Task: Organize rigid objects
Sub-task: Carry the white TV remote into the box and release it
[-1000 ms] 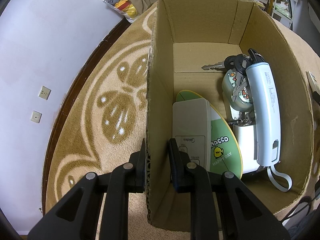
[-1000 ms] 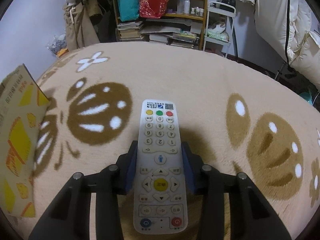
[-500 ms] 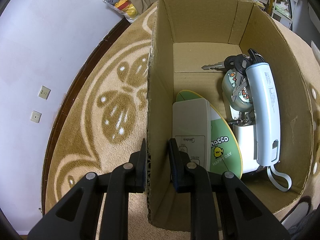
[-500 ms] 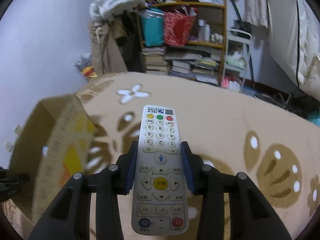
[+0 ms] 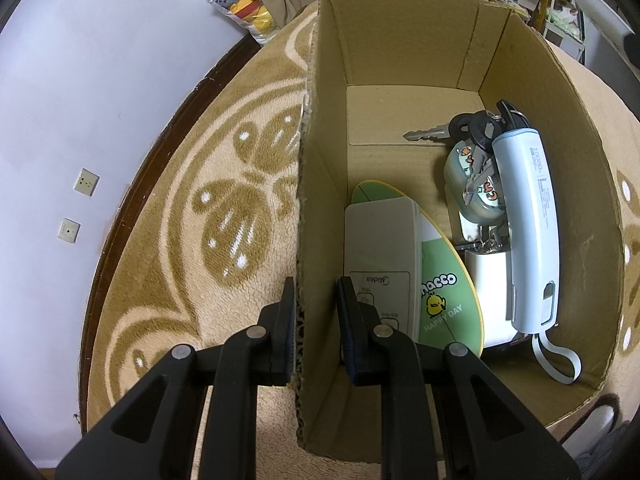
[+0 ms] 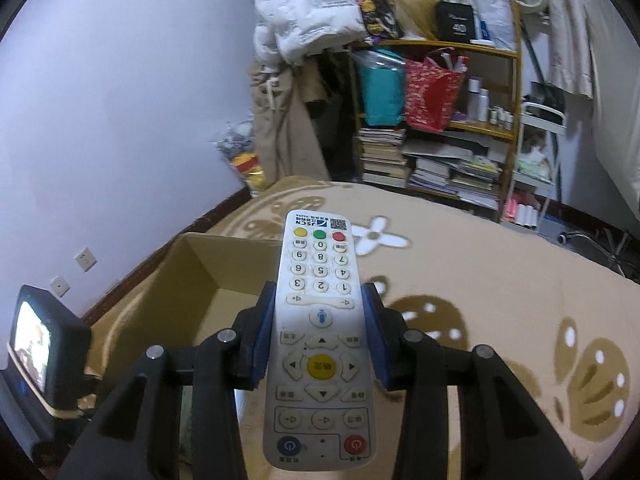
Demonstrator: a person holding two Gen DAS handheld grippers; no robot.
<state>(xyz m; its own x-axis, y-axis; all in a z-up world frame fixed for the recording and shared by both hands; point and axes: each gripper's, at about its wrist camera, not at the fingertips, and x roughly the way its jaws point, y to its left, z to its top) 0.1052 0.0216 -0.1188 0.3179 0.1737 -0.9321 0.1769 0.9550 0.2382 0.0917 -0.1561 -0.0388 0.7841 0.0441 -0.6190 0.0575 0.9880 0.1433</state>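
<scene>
My left gripper (image 5: 316,300) is shut on the left wall of an open cardboard box (image 5: 316,184), one finger outside and one inside. Inside the box lie a grey-white Midea remote (image 5: 382,244), a green oval card (image 5: 444,292), a bunch of keys (image 5: 452,130), a light-blue power bank (image 5: 528,220), a small patterned case (image 5: 470,188) and a white charger (image 5: 488,280). My right gripper (image 6: 320,312) is shut on a white TV remote (image 6: 320,320), held in the air above the carpet, with the cardboard box (image 6: 168,304) below and to its left.
A beige and brown patterned carpet (image 6: 480,264) covers the floor. A purple wall with sockets (image 5: 86,182) runs along the left. Cluttered shelves with books and bags (image 6: 432,128) stand at the back. A small screen device (image 6: 40,344) sits at the left in the right wrist view.
My right gripper has lifted the TV remote off the carpet and swung left toward the box, whose open top now shows. The left gripper has not moved.
</scene>
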